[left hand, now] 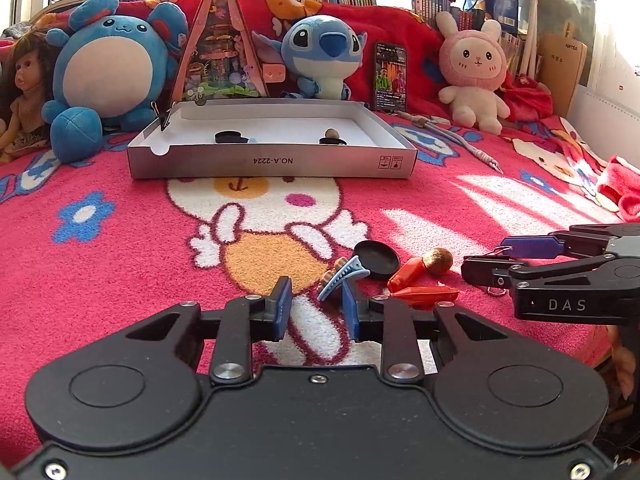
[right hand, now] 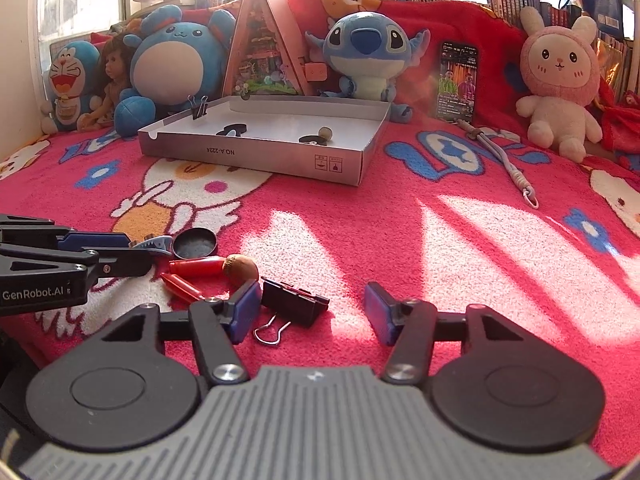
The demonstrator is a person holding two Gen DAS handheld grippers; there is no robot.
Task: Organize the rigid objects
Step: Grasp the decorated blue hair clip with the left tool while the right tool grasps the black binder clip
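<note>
My left gripper (left hand: 316, 308) sits low over the red cartoon blanket (left hand: 120, 272), jaws narrowed but nothing pinched: the blue hair clip (left hand: 342, 274) lies at the tip of its right pad, at about 1 o'clock from the gap, and I can't tell if it touches. Black round lid (left hand: 378, 260) sits just beyond the clip at 1 o'clock, red two-piece clip (left hand: 420, 284) and brown nut (left hand: 439, 261) at 2 o'clock of the clip, all bunched close. My right gripper (right hand: 310, 312) is spread around the black binder clip (right hand: 294, 304); the clip lies nearer the left pad, its wire handle pointing toward 6 o'clock, right pad well clear, so not clamped. No earlier view, so no motion call. Silver cardboard tray (left hand: 272, 160) stands at 12 o'clock on the blanket, well apart from the pile, with a binder clip on its left rim and a few small dark pieces plus a round nut inside. Plush toys (left hand: 320, 56) and a phone (left hand: 390, 76) line up behind the tray.
</note>
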